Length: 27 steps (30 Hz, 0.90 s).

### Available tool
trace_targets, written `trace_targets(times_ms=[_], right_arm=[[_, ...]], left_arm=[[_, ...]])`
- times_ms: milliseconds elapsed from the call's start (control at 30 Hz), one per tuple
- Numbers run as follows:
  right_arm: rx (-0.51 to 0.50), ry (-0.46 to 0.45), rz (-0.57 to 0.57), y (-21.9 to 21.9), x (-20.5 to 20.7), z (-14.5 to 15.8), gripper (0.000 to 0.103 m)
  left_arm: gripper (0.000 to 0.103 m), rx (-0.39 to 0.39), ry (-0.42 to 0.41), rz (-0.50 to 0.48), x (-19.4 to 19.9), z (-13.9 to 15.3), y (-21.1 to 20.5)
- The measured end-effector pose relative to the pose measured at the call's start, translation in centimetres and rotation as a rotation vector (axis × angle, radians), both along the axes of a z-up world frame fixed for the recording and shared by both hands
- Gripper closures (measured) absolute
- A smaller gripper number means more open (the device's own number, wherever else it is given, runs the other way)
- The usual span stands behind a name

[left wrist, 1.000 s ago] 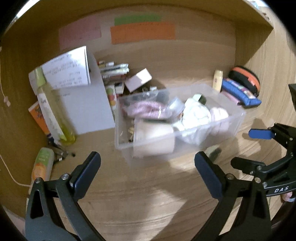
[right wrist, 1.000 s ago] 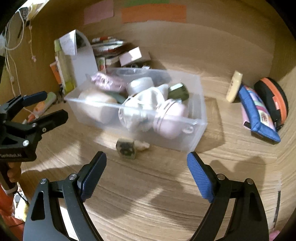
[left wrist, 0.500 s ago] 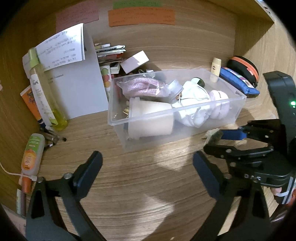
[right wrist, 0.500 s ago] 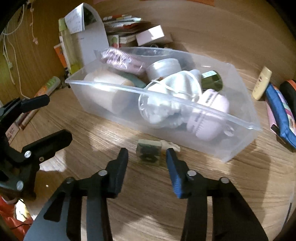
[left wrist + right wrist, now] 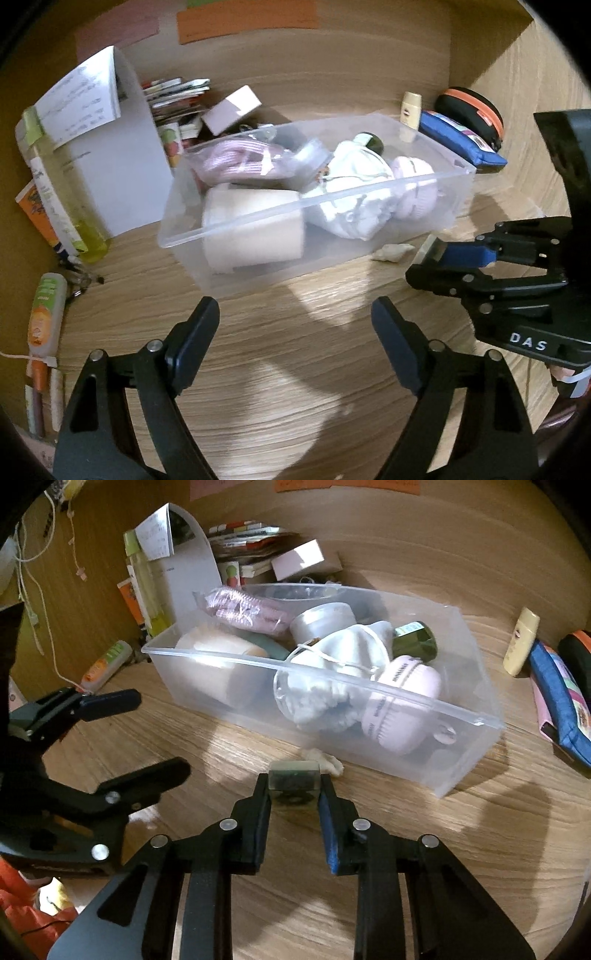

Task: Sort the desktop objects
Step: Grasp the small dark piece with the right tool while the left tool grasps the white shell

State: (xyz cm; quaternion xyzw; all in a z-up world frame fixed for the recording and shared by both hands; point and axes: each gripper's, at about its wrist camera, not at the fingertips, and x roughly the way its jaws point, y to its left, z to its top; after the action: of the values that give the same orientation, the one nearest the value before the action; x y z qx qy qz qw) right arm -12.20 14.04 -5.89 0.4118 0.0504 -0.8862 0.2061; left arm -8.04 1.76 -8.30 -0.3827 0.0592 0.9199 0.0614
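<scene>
A small clear square box with dark contents [image 5: 293, 786] sits on the wooden desk just in front of the clear plastic bin [image 5: 476, 720]. My right gripper [image 5: 293, 794] is shut on it, pads pressing both sides; in the left wrist view this gripper [image 5: 436, 258] is at the right. A crumpled cream scrap [image 5: 325, 764] lies beside the box. My left gripper [image 5: 295, 317] hovers over bare desk before the bin [image 5: 236, 225], its jaws closing slightly with nothing between them. The bin holds a paper roll, a white pouch, a pink brush and a pink packet.
A white file holder [image 5: 110, 155] and a yellow bottle [image 5: 59, 192] stand left of the bin, with an orange tube [image 5: 46, 314] lying near them. Booklets and a pink carton [image 5: 229, 109] sit behind. A cream bottle [image 5: 410, 110], blue pencil case [image 5: 461, 142] and orange-rimmed case [image 5: 472, 107] lie right.
My right gripper has closed from wide open onto the small square box. My left gripper has drawn nearer the bin and its jaws have narrowed a little.
</scene>
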Motion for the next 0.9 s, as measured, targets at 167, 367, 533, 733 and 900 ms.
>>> trace_targets(times_ms=[167, 367, 533, 733, 900], right_arm=[[-0.017, 0.018, -0.015, 1.9, 0.7, 0.6, 0.081], [-0.037, 0.037, -0.051, 4.8, 1.3, 1.0, 0.081], [-0.054, 0.042, -0.069, 6.6, 1.3, 1.1, 0.081], [-0.086, 0.047, -0.058, 8.0, 1.2, 1.1, 0.081], [-0.111, 0.064, -0.034, 8.9, 1.3, 1.4, 0.081]], left_arm=[[0.018, -0.029, -0.005, -0.043, -0.3, 0.1, 2.1], [0.018, -0.039, -0.036, -0.071, -1.4, -0.6, 4.5], [0.026, -0.026, -0.095, -0.065, -3.2, -1.3, 6.1], [0.034, 0.033, -0.184, -0.026, -5.1, -2.4, 7.2], [0.034, 0.047, -0.202, 0.011, -6.0, -2.5, 8.1]])
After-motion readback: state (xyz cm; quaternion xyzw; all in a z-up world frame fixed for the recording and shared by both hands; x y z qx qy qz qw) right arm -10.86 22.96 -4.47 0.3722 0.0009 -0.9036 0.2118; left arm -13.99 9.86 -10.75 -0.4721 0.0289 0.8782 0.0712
